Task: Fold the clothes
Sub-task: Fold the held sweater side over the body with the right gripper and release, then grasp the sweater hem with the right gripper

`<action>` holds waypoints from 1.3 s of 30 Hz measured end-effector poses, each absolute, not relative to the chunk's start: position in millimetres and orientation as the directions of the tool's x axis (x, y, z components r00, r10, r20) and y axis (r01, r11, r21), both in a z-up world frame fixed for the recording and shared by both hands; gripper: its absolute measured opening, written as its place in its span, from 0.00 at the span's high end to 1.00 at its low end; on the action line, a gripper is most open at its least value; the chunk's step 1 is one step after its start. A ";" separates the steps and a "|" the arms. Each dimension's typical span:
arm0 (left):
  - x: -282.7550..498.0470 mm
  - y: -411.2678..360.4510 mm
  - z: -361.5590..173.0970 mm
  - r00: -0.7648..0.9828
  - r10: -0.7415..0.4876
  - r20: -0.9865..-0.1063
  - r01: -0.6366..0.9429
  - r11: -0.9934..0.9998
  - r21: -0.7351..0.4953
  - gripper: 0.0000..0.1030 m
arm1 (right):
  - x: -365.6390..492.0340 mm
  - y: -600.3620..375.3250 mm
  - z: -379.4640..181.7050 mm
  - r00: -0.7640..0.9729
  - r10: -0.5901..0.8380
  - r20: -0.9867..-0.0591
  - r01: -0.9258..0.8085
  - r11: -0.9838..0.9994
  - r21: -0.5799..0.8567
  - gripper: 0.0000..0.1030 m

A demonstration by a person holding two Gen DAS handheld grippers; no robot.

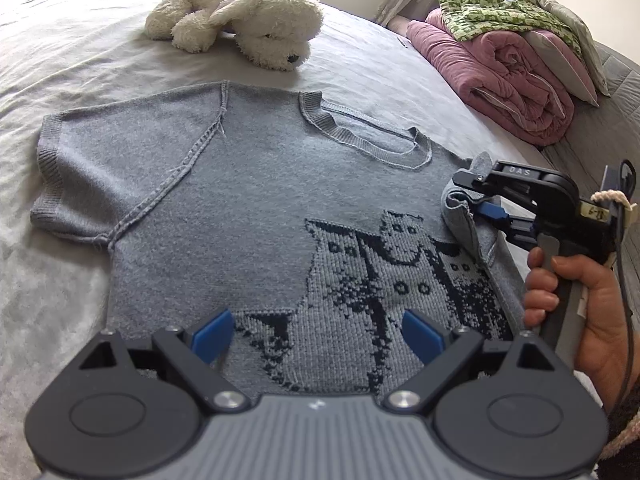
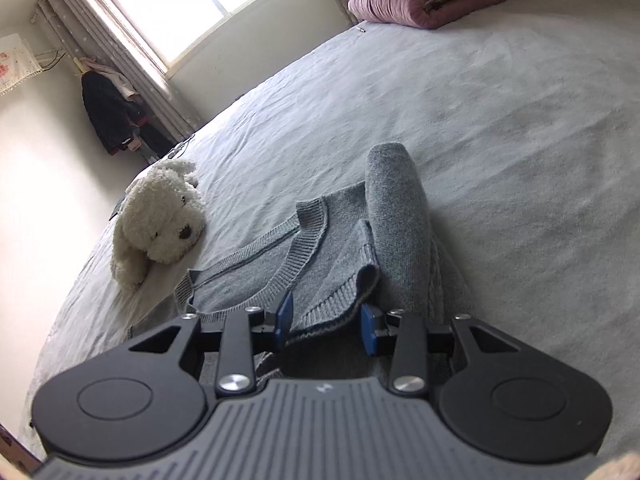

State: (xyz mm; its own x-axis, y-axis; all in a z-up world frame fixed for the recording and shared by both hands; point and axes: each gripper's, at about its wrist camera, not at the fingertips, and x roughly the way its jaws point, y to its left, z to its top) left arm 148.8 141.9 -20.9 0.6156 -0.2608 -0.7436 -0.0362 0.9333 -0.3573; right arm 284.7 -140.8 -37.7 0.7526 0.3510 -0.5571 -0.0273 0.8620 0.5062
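Observation:
A grey short-sleeved knit sweater [image 1: 224,192] with a dark cat pattern lies spread flat on the bed, neck to the far side. My left gripper [image 1: 318,334] is open and empty, low over the sweater's hem. My right gripper [image 1: 478,202] is at the sweater's right sleeve [image 1: 460,216], which is lifted and folded inward. In the right wrist view the right gripper [image 2: 326,322] has its jaws apart with the ribbed sleeve cuff [image 2: 340,300] lying between them, not pinched. The sleeve [image 2: 396,216] bunches up beyond it.
A white plush dog [image 1: 240,20] lies on the bed beyond the collar, also in the right wrist view [image 2: 160,216]. A folded pink quilt [image 1: 504,76] with green-patterned clothes [image 1: 500,4] sits at the far right. The grey bedsheet [image 2: 500,120] stretches to the right.

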 end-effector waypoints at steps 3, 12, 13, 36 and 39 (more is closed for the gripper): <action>149.5 142.8 -21.3 0.614 -0.263 -0.744 -0.037 0.932 -0.361 0.10 | 284.3 -121.9 -33.8 0.777 0.310 -0.548 -0.079 0.911 0.405 0.95; 150.2 146.2 -21.6 0.613 -0.270 -0.742 -0.047 0.926 -0.376 0.10 | 287.3 -90.2 -14.9 0.795 0.377 -0.476 -0.265 0.921 0.286 0.95; 150.2 146.1 -21.5 0.613 -0.270 -0.743 -0.046 0.926 -0.374 0.10 | 290.3 -87.0 -16.0 0.779 0.388 -0.492 -0.279 0.918 0.282 0.90; 141.8 140.5 -12.8 0.630 -0.265 -0.730 -0.032 0.930 -0.365 0.10 | 168.4 -181.9 2.6 0.573 0.515 -0.638 -0.283 0.855 0.435 0.55; 138.9 136.4 -11.2 0.635 -0.265 -0.726 -0.023 0.933 -0.360 0.10 | 133.1 -189.3 4.6 0.544 0.528 -0.652 -0.294 0.848 0.441 0.58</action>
